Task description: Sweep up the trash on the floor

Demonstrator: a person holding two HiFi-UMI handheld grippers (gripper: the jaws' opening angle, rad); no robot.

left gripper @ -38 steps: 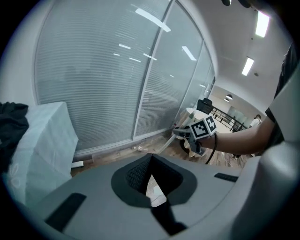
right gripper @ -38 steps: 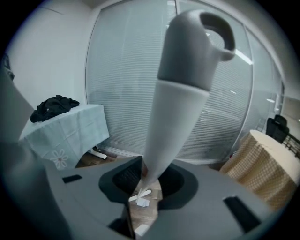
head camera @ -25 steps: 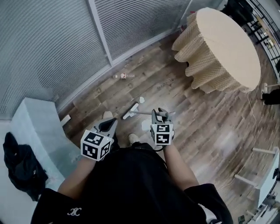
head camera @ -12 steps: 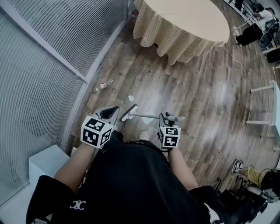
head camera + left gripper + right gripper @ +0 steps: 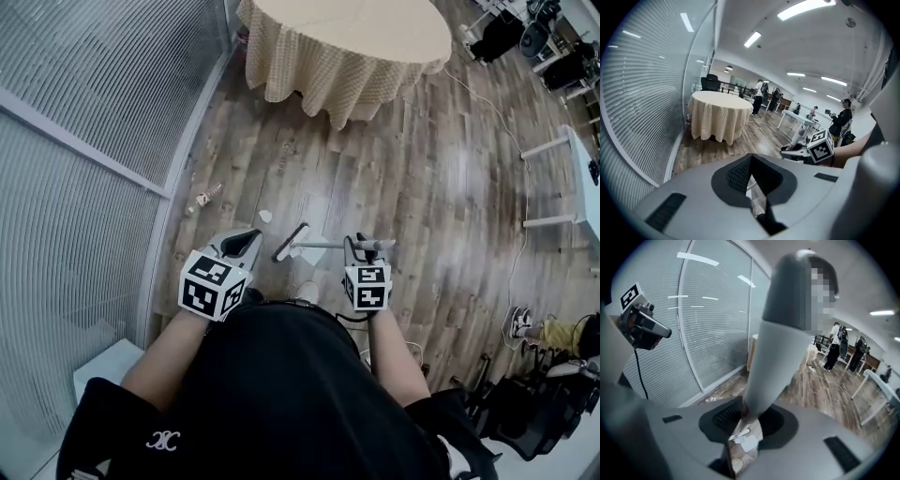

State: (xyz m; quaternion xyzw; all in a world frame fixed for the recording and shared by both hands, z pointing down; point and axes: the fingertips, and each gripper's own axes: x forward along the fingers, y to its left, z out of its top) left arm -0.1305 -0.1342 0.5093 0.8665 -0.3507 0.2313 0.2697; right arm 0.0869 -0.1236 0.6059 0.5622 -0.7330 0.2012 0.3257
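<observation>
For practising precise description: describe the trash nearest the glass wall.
From the round table with the checked cloth, follow the glass wall toward the person. The crumpled brownish trash piece lies beside its base, unlike the plain white scrap nearer the broom.

Wooden floor (image 5: 441,187) bears a white scrap (image 5: 265,217), a crumpled wrapper (image 5: 203,197), a draped table (image 5: 347,23).
</observation>
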